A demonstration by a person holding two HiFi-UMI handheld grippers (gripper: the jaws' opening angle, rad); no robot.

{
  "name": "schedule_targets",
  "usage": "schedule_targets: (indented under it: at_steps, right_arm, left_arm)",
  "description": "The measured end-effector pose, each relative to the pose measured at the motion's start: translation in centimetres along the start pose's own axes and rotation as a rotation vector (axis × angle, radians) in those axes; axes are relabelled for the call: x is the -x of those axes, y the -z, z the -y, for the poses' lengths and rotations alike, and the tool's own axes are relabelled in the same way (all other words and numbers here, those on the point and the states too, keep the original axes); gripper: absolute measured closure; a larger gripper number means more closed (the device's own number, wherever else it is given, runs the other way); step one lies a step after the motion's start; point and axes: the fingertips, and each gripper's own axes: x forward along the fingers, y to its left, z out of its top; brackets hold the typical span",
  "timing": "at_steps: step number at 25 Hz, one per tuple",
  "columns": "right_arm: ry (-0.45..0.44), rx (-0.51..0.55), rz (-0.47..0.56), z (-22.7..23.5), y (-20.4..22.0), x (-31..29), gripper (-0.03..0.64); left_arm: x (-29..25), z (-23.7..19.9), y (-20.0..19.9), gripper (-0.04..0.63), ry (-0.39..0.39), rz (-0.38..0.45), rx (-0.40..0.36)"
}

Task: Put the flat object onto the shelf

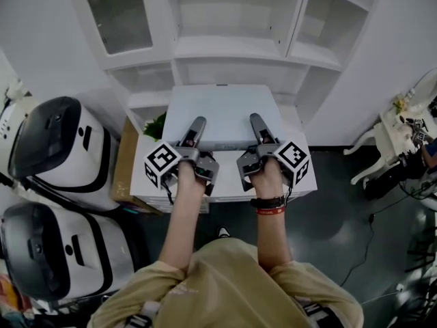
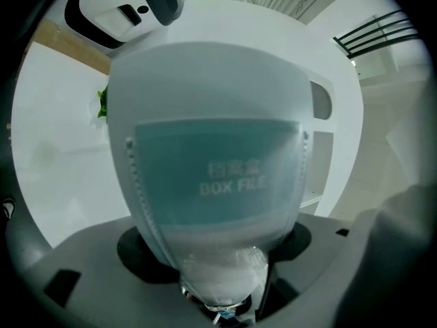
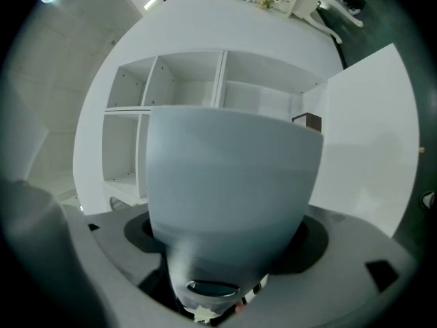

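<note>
head view: above, steeply down, mid-range, onto box file (image 1: pixel 222 115) and shelf unit (image 1: pixel 232 46). left, right gripper views: level, box file filling foreground; right shares shelf unit.

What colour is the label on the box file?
The label on the box file is pale teal with white lettering; the left gripper view shows it best.

This looks like a robotics lab dressed up as a home. At twelve o'clock stands a white shelf unit (image 1: pixel 239 46) with open compartments and a glass door (image 1: pixel 119 19), like living-room furniture. At nine o'clock two white machines (image 1: pixel 58 149) with dark visors are parked side by side. At three o'clock a small white table (image 1: pixel 396 125) carries clutter, and cables (image 1: pixel 369 225) trail across the dark floor (image 1: pixel 328 238).
</note>
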Motion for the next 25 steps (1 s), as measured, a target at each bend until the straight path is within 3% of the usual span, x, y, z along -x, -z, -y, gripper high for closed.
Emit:
schedule_targets:
  at_steps: [9, 19, 25]
  right_arm:
    - [0.011, 0.004, -0.052, -2.4, -0.6, -1.6, 0.227]
    - [-0.042, 0.018, -0.055, -6.7, -2.7, -2.5, 0.229]
    - [-0.073, 0.01, -0.067, -8.1, -3.4, -2.8, 0.229]
  left_arm:
    - [-1.8, 3.3, -1.1, 0.258, -0.017, 0.025, -0.015]
    - [-3.2, 6.4, -0.9, 0.259, 0.009, 0.017, 0.022]
    - [-3.9, 8.1, -0.9, 0.258, 0.035, 0.014, -0.006]
